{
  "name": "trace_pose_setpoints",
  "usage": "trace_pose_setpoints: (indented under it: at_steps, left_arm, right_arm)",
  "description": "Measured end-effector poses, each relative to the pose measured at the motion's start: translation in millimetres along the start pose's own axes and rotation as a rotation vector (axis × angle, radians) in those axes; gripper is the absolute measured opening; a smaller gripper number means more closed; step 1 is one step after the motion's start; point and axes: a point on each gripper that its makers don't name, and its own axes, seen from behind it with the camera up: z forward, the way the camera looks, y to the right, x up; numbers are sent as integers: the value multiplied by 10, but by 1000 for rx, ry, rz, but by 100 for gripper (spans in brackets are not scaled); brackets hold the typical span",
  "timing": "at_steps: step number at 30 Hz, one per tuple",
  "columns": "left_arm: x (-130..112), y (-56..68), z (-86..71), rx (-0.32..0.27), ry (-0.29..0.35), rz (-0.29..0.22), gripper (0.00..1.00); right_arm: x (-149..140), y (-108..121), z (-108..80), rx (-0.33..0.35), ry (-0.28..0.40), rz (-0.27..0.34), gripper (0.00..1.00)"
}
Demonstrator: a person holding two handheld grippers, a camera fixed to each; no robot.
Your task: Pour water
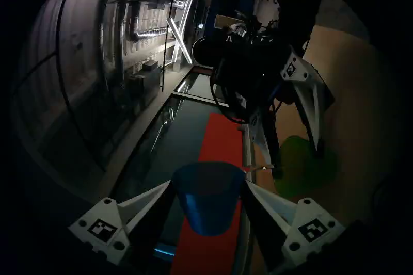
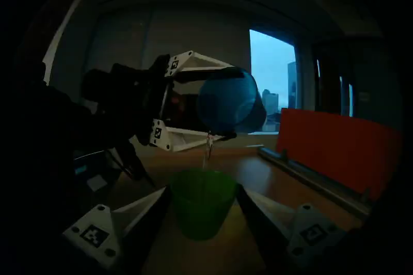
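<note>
Above the wooden table (image 2: 268,172), our left gripper (image 2: 235,103) is clamped on the tilted blue cup (image 2: 227,94), our right gripper (image 2: 203,196) clamped on the upright green cup (image 2: 201,217) just below it. A thin stream of water (image 2: 208,150) falls in, so we judge a gentle tilt best, with the lip over the green rim. No writing is readable, only square markers (image 2: 94,235).

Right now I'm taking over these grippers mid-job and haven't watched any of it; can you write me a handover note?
Left gripper: shut on the blue cup, tipped on its side above the green cup.
Right gripper: shut on the green cup, upright over the wooden table.
Done: a thin stream of water is falling from the blue cup into the green cup.
Left: finish the pour, right the blue cup, set both down.
</note>
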Motion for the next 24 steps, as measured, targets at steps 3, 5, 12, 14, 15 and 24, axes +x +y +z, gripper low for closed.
trace_pose_setpoints:
  at_steps: [3, 5, 12, 14, 15, 24]
  left_arm:
    - [-5, 11, 4, -2, -2, 9, 85]
    - [-11, 18, 8, -3, -3, 13, 85]
    - [6, 8, 18, -1, 0, 30, 85]
    - [7, 7, 19, -1, -1, 36, 85]
    - [6, 9, 20, -1, -1, 39, 85]
    - [18, 32, 22, -2, -2, 62, 85]
  right_arm:
    - [-3, 4, -3, 0, 0, 0, 100]
    - [-5, 7, -7, 1, 1, 0, 100]
    - [-5, 10, -9, 1, -1, -3, 100]
    - [-1, 13, -10, 0, 0, -4, 100]
    - [2, 13, -11, 0, 0, -3, 100]
    - [15, 0, -5, 0, -1, -6, 100]
